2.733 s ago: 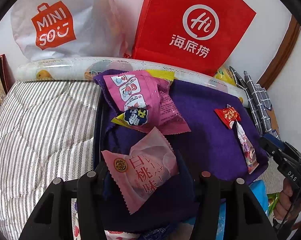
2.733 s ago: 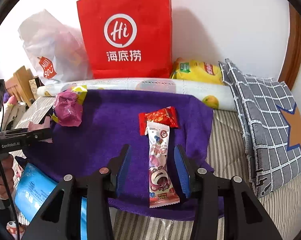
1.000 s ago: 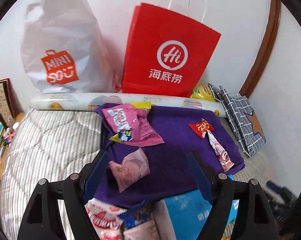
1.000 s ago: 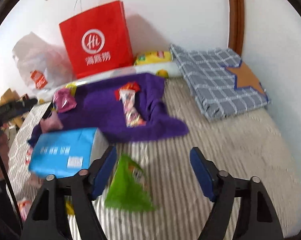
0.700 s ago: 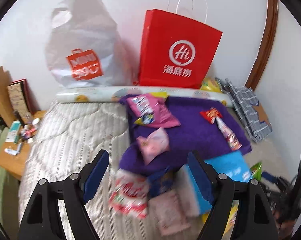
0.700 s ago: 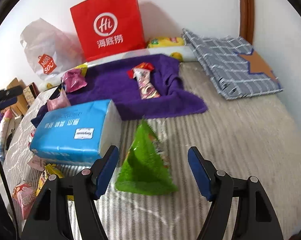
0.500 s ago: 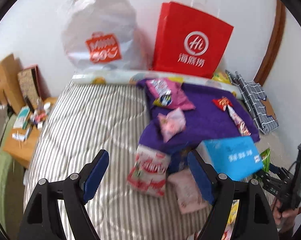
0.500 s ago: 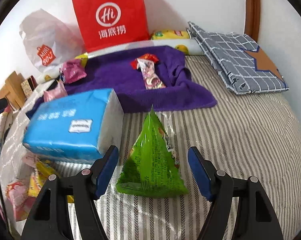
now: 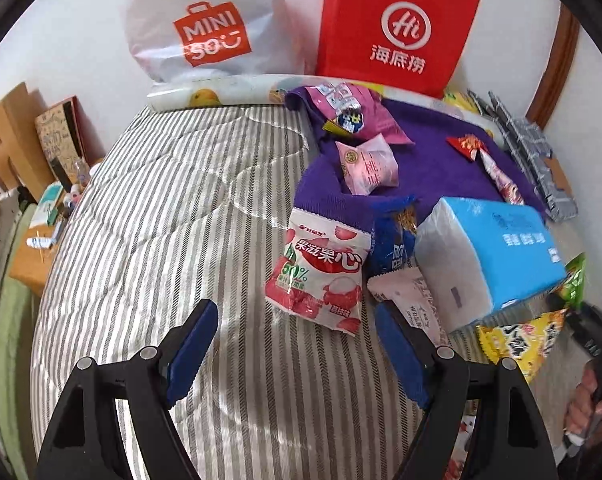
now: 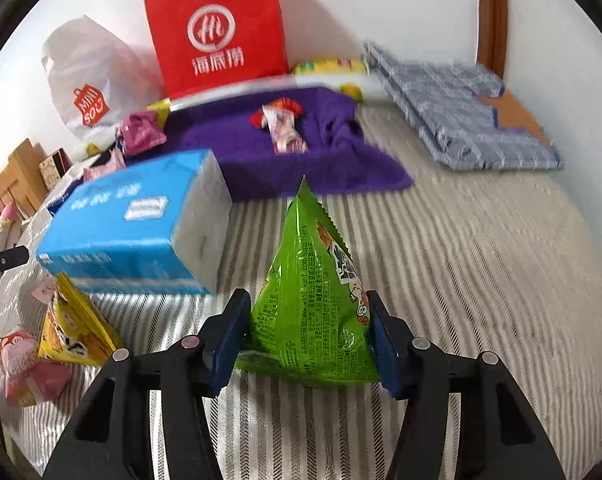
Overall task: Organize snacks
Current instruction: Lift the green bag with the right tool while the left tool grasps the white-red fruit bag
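A green triangular snack bag (image 10: 309,300) stands on the striped quilt between my right gripper's (image 10: 307,298) blue pads. The jaws are closing and both pads touch the bag's sides. My left gripper (image 9: 295,312) is open over the quilt, nothing between its fingers. A pink-and-white lychee jelly pack (image 9: 321,264) lies just beyond its tips. Beside that pack lie a dark blue snack (image 9: 395,240) and a pale pink packet (image 9: 413,300). On the purple towel (image 9: 433,160) rest a pink peach snack (image 9: 367,168), a magenta bag (image 9: 353,108) and a red and a long pink sweet (image 9: 497,176).
A blue tissue pack (image 10: 133,216) lies left of the green bag, a yellow snack (image 10: 73,320) below it. A red paper bag (image 9: 393,24) and white plastic bag (image 9: 209,28) lean on the wall. Grey checked cushion (image 10: 461,120) at right; a cluttered wooden nightstand (image 9: 33,248) left of the bed.
My right gripper came down over the green bag and its jaws narrowed onto it. My left gripper drew back from the towel and sank toward the quilt, still open.
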The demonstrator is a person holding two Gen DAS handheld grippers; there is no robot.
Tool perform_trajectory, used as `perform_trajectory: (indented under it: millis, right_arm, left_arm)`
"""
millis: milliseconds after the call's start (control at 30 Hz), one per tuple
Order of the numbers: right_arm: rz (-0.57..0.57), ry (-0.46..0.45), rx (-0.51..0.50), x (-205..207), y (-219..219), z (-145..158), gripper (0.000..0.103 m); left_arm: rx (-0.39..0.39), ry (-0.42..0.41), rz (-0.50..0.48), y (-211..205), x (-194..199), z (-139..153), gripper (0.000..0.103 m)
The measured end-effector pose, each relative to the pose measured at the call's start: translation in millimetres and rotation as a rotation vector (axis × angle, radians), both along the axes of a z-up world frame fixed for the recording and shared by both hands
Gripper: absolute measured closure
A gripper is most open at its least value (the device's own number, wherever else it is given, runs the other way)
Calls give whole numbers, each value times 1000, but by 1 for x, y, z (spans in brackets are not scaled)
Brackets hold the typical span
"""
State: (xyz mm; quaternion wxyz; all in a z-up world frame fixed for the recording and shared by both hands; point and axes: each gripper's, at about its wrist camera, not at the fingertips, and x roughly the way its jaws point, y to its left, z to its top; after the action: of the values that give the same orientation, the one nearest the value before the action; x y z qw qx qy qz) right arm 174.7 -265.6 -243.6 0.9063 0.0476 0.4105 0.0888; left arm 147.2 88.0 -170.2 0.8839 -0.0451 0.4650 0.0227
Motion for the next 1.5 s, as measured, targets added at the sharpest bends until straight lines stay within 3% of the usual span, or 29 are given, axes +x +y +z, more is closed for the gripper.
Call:
perform_trajectory:
  millis: [100,433,633,700,933,1500]
  right_arm:
    - [-38,6,-10,4,-3,-1,46]
    - [-48,17,16,3,-7,-4,46]
    - [-46,21,24,3,-8,-5,46]
    - [-47,21,21,4,-7,-5,46]
    - [-47,23,0,4,-4,-5,46]
    - [-44,32,-39,9,0,-6,45]
  left_arm:
    - [40,-9,-8,-5,5,-1,23]
    - [65,13,-52,-8,35,-15,24]
    - [55,12,-54,-5,42,-25,24]
    - [27,17,-49,-3,45,-28,29]
    - [61,-54,-55,-11,39,-31,38]
    - [53,-55,-55,-11,39,-31,40]
